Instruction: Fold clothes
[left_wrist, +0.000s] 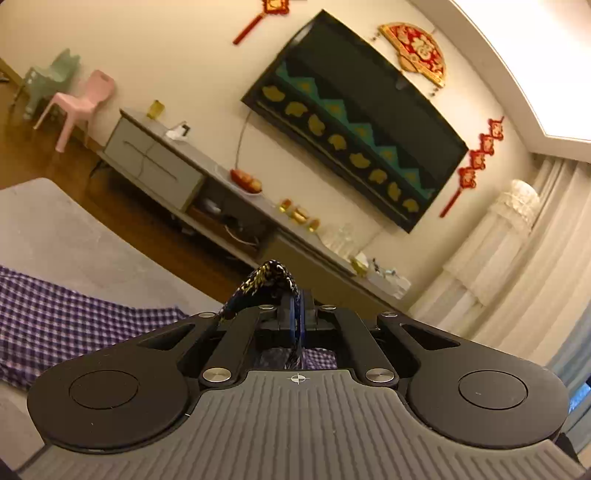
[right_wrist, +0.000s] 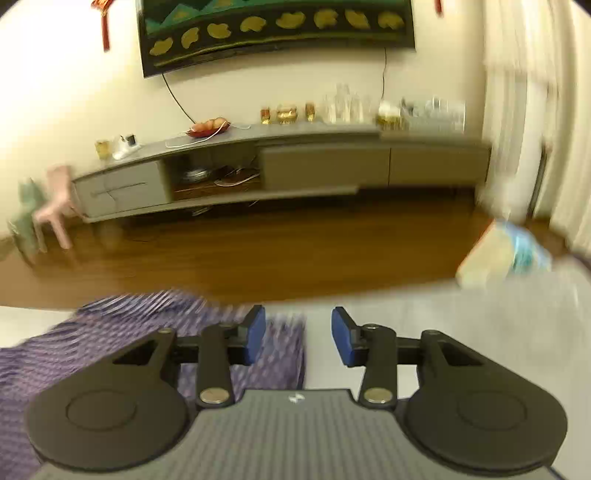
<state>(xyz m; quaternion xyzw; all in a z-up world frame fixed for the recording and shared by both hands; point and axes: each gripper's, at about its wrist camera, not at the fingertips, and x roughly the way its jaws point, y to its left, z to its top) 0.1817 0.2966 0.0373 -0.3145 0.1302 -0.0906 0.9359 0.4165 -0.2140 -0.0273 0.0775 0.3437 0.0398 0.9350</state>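
A purple-and-white checked garment (left_wrist: 74, 317) lies spread on a grey surface (left_wrist: 55, 229) at the lower left of the left wrist view. My left gripper (left_wrist: 297, 314) is shut on a dark blue cloth with a yellow pattern (left_wrist: 264, 282), which bunches up above the jaws and is lifted off the surface. In the right wrist view, which is motion-blurred, my right gripper (right_wrist: 298, 332) is open and empty. It hovers over the right edge of the checked garment (right_wrist: 110, 339), whose edge lies between and below the blue pads (right_wrist: 255, 332).
A long grey TV cabinet (right_wrist: 325, 166) with small items on top stands against the far wall across a wooden floor (right_wrist: 258, 251). A wall TV (left_wrist: 354, 122) hangs above it. Pink (left_wrist: 81, 103) and green (left_wrist: 51, 79) plastic chairs stand at the left. A blurred pale and blue object (right_wrist: 509, 254) lies at the right.
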